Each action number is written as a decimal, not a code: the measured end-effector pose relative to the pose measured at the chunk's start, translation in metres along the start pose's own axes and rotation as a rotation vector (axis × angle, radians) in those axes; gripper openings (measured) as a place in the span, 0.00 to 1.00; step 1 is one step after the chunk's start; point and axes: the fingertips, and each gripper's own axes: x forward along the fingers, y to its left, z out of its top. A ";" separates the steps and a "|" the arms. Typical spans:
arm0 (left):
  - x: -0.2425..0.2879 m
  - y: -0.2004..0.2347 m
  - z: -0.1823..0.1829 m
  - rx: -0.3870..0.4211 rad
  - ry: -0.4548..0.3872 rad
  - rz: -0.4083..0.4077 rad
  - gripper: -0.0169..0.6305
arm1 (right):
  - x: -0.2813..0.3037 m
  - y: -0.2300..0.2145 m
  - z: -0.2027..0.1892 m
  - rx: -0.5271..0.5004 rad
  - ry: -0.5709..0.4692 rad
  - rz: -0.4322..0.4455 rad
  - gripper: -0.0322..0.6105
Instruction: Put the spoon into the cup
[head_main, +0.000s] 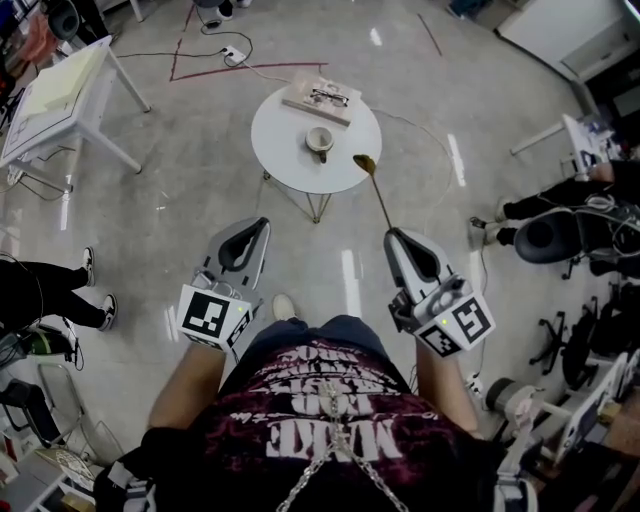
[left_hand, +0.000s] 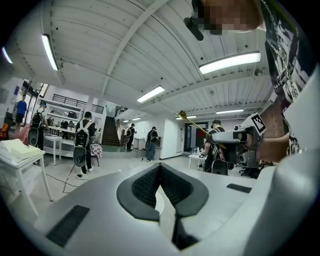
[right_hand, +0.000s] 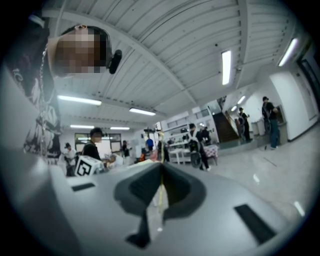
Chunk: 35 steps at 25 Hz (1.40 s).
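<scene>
The right gripper (head_main: 398, 238) is clamped on the spoon (head_main: 375, 190) at the very end of its thin handle. From there the spoon could swivel or slip, missing or tipping the cup (head_main: 320, 141) on the tabletop (head_main: 285, 150). Both grippers point level and forward. The left gripper (head_main: 258, 225) is closed and empty.

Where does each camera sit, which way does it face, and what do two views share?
Head view: on the person's head, looking steeply down at the table, cup, left gripper and right gripper; shirt and forearms show.
Left gripper view: rides that gripper, faces level; its shut jaws, shirt at right.
Right gripper view: rides that gripper, faces level; jaws shut on the spoon; shirt at left.
Shared: each gripper view shows the other gripper; all show the spoon.
</scene>
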 end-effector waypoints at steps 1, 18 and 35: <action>0.001 0.003 0.001 -0.005 -0.004 0.001 0.07 | 0.002 -0.001 0.000 0.004 0.002 -0.004 0.11; 0.037 0.004 -0.002 0.000 0.017 0.018 0.07 | 0.014 -0.049 0.007 0.048 -0.023 0.016 0.11; 0.096 0.000 0.011 0.023 0.031 0.040 0.07 | 0.020 -0.107 0.020 0.073 -0.037 0.048 0.11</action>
